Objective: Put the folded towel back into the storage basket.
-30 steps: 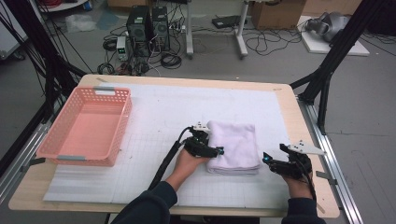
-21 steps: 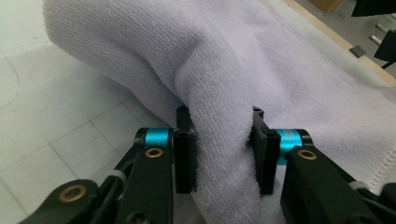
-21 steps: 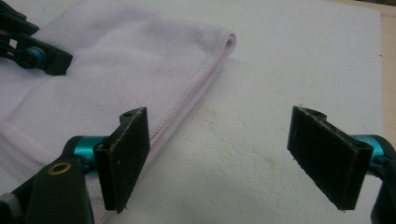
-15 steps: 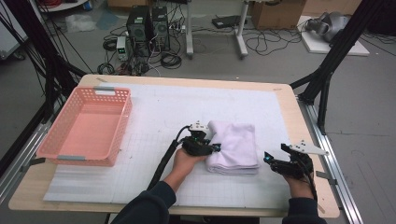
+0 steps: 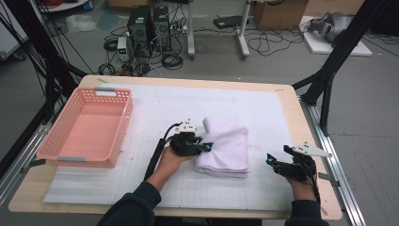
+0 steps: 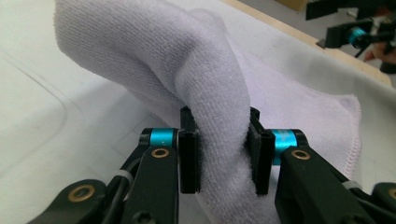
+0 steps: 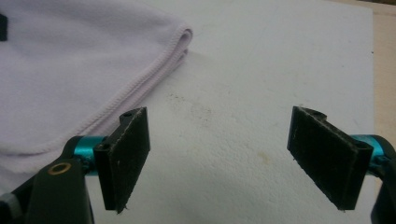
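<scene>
Left tongs (image 6: 223, 161) pinch the unlabelled white towel (image 5: 226, 146); right tongs (image 7: 231, 158) spread.

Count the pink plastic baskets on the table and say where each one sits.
1. The pink slatted plastic basket sits at the table's left edge, apart from the folded white terry towel that the left gripper pinches. None looks hidden.

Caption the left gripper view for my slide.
Left gripper pinches a raised fold of the white towel over the white mat.
</scene>
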Action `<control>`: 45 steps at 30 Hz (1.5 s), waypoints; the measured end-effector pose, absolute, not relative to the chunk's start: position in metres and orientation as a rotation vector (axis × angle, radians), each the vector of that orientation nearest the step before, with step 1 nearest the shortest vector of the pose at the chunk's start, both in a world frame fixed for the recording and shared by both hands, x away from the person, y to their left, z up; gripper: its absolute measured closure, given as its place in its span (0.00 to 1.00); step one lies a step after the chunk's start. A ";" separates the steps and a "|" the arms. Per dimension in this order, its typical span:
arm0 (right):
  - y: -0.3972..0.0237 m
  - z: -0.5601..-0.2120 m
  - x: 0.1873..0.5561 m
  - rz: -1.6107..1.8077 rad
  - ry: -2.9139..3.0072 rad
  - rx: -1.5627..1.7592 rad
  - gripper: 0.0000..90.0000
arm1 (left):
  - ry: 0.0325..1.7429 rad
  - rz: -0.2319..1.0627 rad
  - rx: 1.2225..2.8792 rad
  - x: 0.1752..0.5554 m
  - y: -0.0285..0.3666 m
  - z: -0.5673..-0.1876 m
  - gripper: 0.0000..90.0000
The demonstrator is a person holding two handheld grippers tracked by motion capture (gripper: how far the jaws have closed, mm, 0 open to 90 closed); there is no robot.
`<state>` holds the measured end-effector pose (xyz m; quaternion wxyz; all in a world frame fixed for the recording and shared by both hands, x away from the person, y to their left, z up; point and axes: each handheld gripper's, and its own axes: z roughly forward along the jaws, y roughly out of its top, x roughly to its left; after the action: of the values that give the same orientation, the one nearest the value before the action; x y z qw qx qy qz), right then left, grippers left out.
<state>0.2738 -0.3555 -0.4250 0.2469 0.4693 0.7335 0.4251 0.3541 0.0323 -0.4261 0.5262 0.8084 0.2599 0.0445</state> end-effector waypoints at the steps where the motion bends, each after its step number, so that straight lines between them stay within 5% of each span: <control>1: -0.355 -0.425 0.274 1.160 2.002 1.282 0.22 | 0.607 0.121 1.929 0.353 0.036 -0.424 0.79; 45: -0.344 -0.424 0.277 1.146 2.029 1.248 0.22 | 0.515 0.375 1.812 0.349 0.219 -0.301 0.82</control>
<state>0.2770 -0.3445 -0.4244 0.2466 0.4576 0.7439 0.4200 0.3492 0.2188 -0.3009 0.5732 0.7731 0.2196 0.1599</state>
